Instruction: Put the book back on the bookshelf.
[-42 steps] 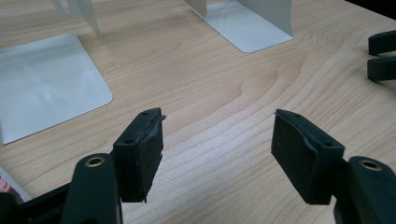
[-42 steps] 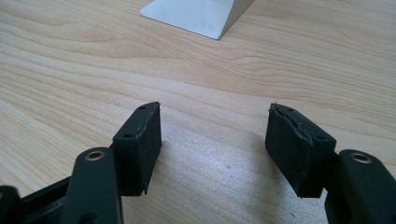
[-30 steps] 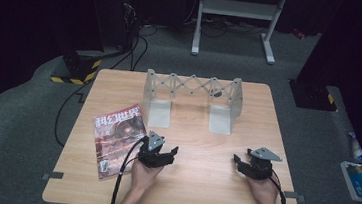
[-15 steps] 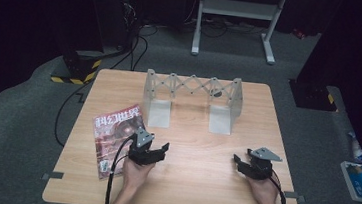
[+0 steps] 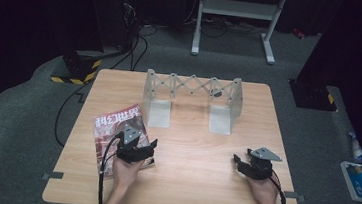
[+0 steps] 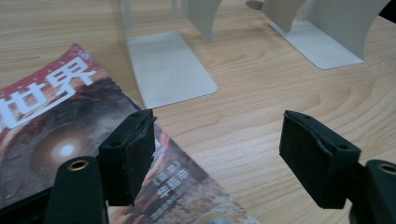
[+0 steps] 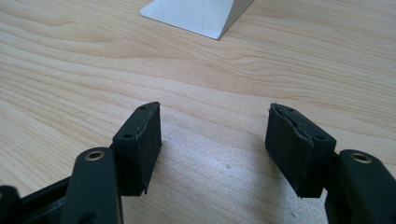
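Observation:
A magazine (image 5: pixel 116 128) with a reddish cover and white characters lies flat at the table's left. My left gripper (image 5: pixel 149 147) is low over its right edge and open. In the left gripper view the gripper (image 6: pixel 217 140) has one jaw above the magazine (image 6: pixel 56 121) and the other above bare wood, with nothing between them. My right gripper (image 5: pixel 237 161) rests near the front right of the table, open. Its jaws (image 7: pixel 215 135) stand apart over bare wood.
A grey metal expanding rack (image 5: pixel 193 83) stands at the back middle of the wooden table (image 5: pixel 185 193), with two flat foot plates (image 5: pixel 158 114) (image 5: pixel 220 121) reaching forward. One plate (image 6: pixel 168 70) lies just beyond the left gripper. Cables trail from both grippers.
My left gripper has slid left, from the bare wood onto the magazine's right edge. The right gripper has stayed in place.

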`<state>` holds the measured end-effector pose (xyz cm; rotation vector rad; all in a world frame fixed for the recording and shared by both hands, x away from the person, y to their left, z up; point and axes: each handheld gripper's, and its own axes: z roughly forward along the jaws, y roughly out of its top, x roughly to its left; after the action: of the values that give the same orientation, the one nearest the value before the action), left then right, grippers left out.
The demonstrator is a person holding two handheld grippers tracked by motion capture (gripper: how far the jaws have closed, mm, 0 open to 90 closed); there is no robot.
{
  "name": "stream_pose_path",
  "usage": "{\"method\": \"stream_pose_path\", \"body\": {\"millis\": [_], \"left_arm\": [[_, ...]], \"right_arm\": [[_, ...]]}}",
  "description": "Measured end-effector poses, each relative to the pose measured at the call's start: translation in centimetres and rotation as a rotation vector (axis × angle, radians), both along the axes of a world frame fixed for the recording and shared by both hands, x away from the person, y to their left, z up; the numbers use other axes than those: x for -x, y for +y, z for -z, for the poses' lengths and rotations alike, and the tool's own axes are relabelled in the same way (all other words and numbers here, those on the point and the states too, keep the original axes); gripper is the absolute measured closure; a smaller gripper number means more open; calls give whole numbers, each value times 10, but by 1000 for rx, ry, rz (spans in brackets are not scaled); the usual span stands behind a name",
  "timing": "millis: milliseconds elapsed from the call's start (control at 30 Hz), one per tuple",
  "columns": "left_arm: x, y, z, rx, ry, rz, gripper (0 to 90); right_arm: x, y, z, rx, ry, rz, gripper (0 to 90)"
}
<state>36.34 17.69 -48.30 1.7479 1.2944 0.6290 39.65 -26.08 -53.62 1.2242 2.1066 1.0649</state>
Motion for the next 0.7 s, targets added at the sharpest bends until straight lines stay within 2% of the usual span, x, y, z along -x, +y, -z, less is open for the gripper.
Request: {"method": "stream_pose_path", "body": {"millis": [167, 300, 567, 700], "left_arm": [[2, 19, 3, 11, 20, -46, 258], [5, 35, 5, 4, 40, -80, 251], [4, 51, 10, 8, 79, -126, 241], [3, 61, 14, -11, 101, -155, 233]], "right_arm": [[0, 0, 0, -1, 0, 1, 362], [0, 0, 0, 0, 0, 0, 362], [0, 0, 0, -1, 1, 3, 361], [0, 0, 0, -1, 1, 3, 360]]}}
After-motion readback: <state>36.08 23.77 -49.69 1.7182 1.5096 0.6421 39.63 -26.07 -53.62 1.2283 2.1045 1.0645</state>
